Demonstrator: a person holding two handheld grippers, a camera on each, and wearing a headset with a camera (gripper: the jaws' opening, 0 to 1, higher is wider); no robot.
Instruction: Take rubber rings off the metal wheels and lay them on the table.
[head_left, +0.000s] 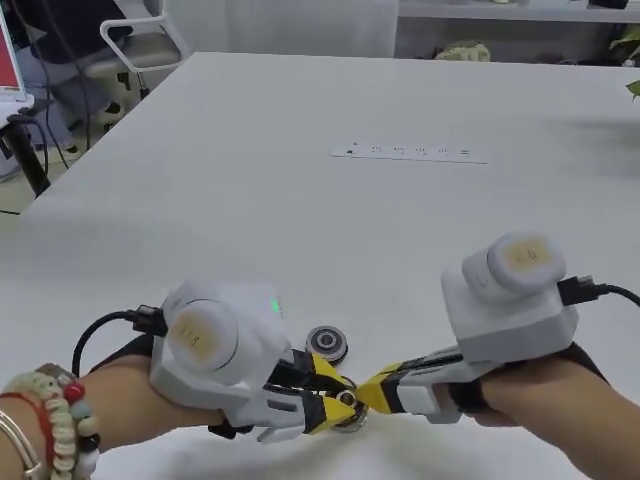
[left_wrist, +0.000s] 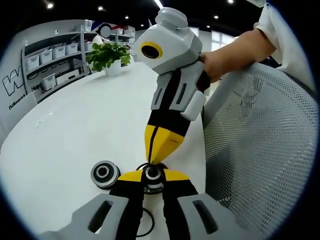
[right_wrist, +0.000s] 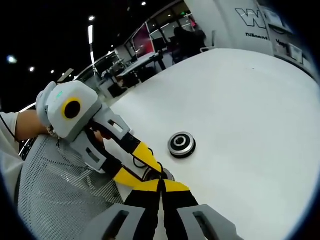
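Between the yellow fingers (left_wrist: 131, 176) of the left gripper (left_wrist: 153, 176), clamps a metal wheel (left_wrist: 153, 181), one finger on either side of it, close to the near edge of the tabletop (left_wrist: 70, 130); resting on the surface or held just off it, cannot tell. Holds the right gripper (left_wrist: 159, 159) against that wheel from the opposite side, tips at its upper rim, its own two fingers pressed flat together down to a thin seam. Impossible to say for sure about anything pinched in that seam: just a thin black arc, perhaps the rubber ring (left_wrist: 142, 166), curving off the wheel's rim right beside those tips. In the head view, meets tip to tip, left gripper from the left, right gripper from the right, the held wheel tucked between and slightly below. Has a second metal wheel (head_left: 327, 342) lying flat on the tabletop just behind the two grippers, touching neither, dark band round its outside, bright metal within. Farther back, toward the far edge, a white power strip (head_left: 410, 153) flat on the tabletop, well apart from the wheels. Off the near edge, a grey mesh chair back (left_wrist: 260, 150). By a far edge in the left gripper view, a potted plant (left_wrist: 107, 54). On the left wrist, beaded bracelets (head_left: 50, 405).
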